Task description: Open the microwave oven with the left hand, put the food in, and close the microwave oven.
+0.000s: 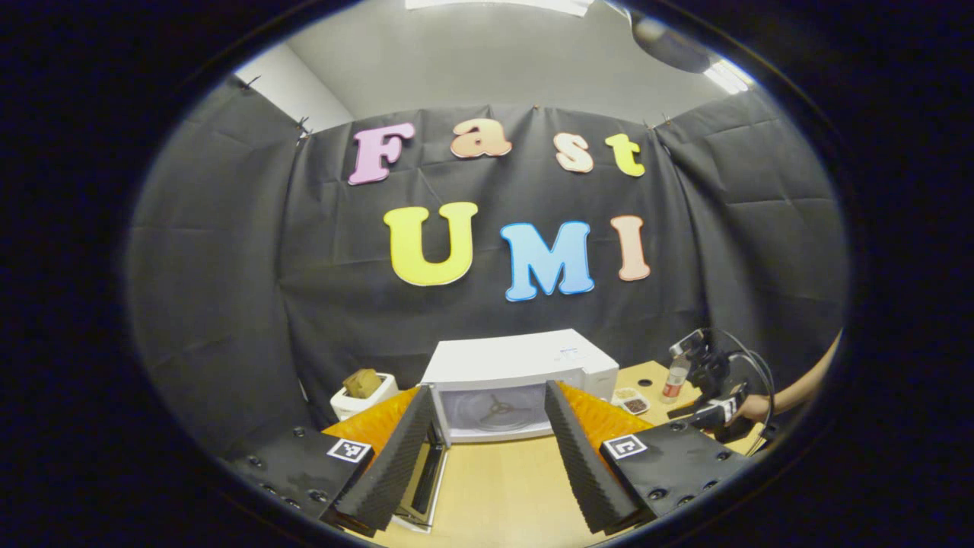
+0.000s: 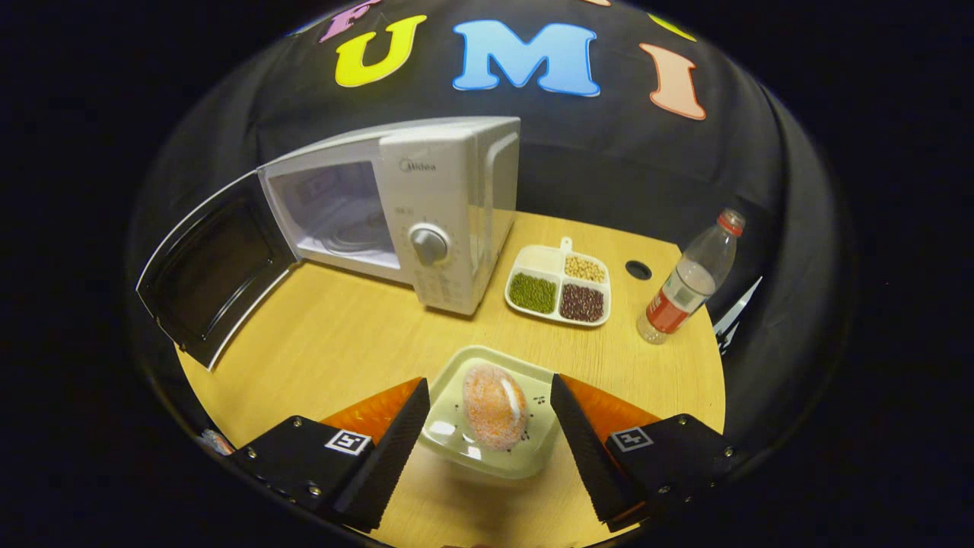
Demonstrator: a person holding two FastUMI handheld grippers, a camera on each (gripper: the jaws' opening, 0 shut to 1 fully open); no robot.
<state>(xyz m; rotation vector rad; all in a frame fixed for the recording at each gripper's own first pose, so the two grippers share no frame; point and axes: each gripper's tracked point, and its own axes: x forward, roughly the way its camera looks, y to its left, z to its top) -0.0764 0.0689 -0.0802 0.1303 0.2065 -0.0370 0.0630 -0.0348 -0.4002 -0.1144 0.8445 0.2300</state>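
Observation:
The white microwave [image 1: 525, 361] stands straight ahead in the left gripper view, its cavity and turntable showing. Its door [image 1: 428, 476] hangs open, low and just inside my left finger. My left gripper [image 1: 487, 390] is open with nothing between its fingers. In the right gripper view the microwave [image 2: 437, 198] is at the back left with its dark door [image 2: 213, 266] swung wide to the left. My right gripper [image 2: 491, 388] is shut on a clear lidded food box [image 2: 494, 411] that holds a round orange food, a little above the table. The right gripper [image 1: 715, 415] and its hand also appear at the right.
A divided white tray [image 2: 548, 259] of beans sits right of the microwave, a plastic bottle [image 2: 689, 281] beyond it, near a cable hole [image 2: 638, 269]. A white tub [image 1: 364, 392] with something brown stands left of the microwave. Bare wooden table [image 2: 342, 342] lies before the open cavity.

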